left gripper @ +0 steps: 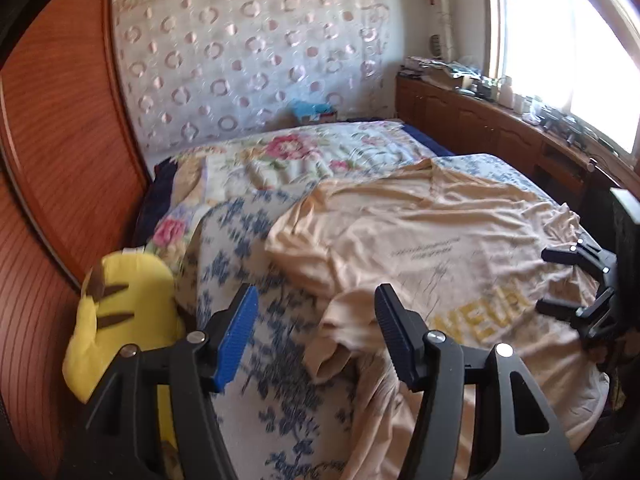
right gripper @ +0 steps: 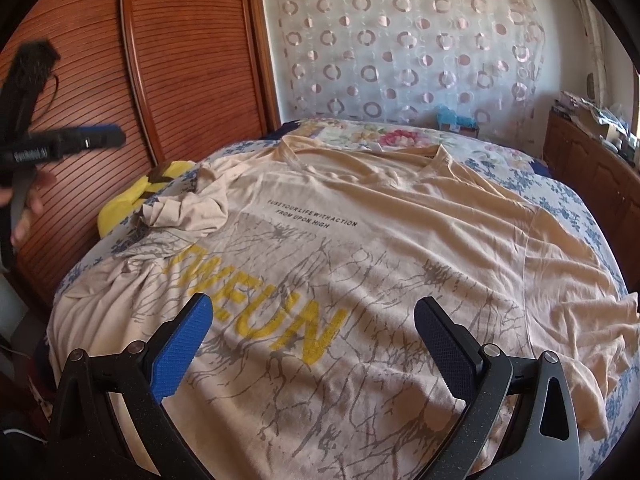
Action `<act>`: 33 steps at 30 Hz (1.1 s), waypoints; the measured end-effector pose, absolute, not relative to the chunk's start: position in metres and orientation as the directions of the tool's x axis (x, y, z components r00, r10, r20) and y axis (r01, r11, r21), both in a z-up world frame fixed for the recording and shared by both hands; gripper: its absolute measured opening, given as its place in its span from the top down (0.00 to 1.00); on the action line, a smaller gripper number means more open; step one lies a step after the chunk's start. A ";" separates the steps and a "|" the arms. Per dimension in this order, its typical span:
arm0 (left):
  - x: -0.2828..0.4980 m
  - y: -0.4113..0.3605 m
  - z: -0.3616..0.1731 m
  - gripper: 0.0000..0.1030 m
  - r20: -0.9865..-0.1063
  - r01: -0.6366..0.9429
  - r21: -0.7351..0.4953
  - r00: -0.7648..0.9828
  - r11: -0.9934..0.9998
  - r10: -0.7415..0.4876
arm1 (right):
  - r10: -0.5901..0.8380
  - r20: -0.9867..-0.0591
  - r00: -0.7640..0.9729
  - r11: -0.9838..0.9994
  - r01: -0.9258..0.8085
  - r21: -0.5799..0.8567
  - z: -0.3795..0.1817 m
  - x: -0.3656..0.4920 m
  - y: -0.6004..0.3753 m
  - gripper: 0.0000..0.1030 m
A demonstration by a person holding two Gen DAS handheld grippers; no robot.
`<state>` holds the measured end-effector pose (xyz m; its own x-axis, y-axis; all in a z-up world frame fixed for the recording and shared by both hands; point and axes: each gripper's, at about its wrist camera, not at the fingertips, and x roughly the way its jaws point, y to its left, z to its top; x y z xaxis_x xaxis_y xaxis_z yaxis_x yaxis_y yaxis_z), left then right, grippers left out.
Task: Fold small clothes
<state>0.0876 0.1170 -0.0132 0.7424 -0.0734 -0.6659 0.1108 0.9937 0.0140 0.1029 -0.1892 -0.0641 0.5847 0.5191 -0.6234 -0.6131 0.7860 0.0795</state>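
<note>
A beige T-shirt (right gripper: pixel 400 216) with yellow letters and grey print lies front up, spread across the bed. Its left sleeve (right gripper: pixel 188 208) is bunched in a crumpled heap near the bed's left edge. My left gripper (left gripper: pixel 316 292) is open, hanging just above that bunched sleeve (left gripper: pixel 340 344) and the blue-flowered sheet, with nothing pressed between its pads. My right gripper (right gripper: pixel 315 300) is open above the shirt's lower front, over the yellow letters, and holds nothing. The left wrist view shows the right gripper (left gripper: pixel 554 280) at the shirt's right side.
A yellow plush toy (left gripper: pixel 120 312) sits between the bed and a slatted wooden wardrobe (left gripper: pixel 60 160). A folded floral quilt (left gripper: pixel 300 160) lies at the head of the bed. A cluttered wooden cabinet (left gripper: pixel 480 112) runs under the window. A hand (right gripper: pixel 28 204) shows at far left.
</note>
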 end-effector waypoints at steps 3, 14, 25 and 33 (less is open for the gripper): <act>0.074 0.134 -0.030 0.42 -0.669 0.073 -0.024 0.740 0.997 -0.070 | 0.561 -0.628 0.540 0.748 -0.656 0.105 -0.058 0.106 -0.179 0.15; 0.032 0.167 -0.058 0.41 -0.668 -0.015 -0.072 0.744 0.997 -0.037 | 0.669 -0.638 0.381 0.560 -0.823 0.095 -0.037 0.128 -0.064 0.33; 0.011 0.178 -0.050 0.40 -0.642 -0.023 -0.085 0.766 0.996 -0.037 | 0.604 -0.743 0.289 0.508 -0.857 0.080 -0.073 0.155 0.023 0.42; 0.011 0.171 -0.053 0.40 -0.640 -0.005 -0.098 0.766 0.995 -0.059 | 0.546 -0.792 0.273 0.527 -0.847 0.072 -0.086 0.168 0.023 0.80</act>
<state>0.0105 0.1708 -0.0534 0.7659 -0.0593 -0.6402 -0.0047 0.9952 -0.0977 0.1677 0.0233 -0.0863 0.2727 0.5460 -0.7921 -0.8469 0.5270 0.0717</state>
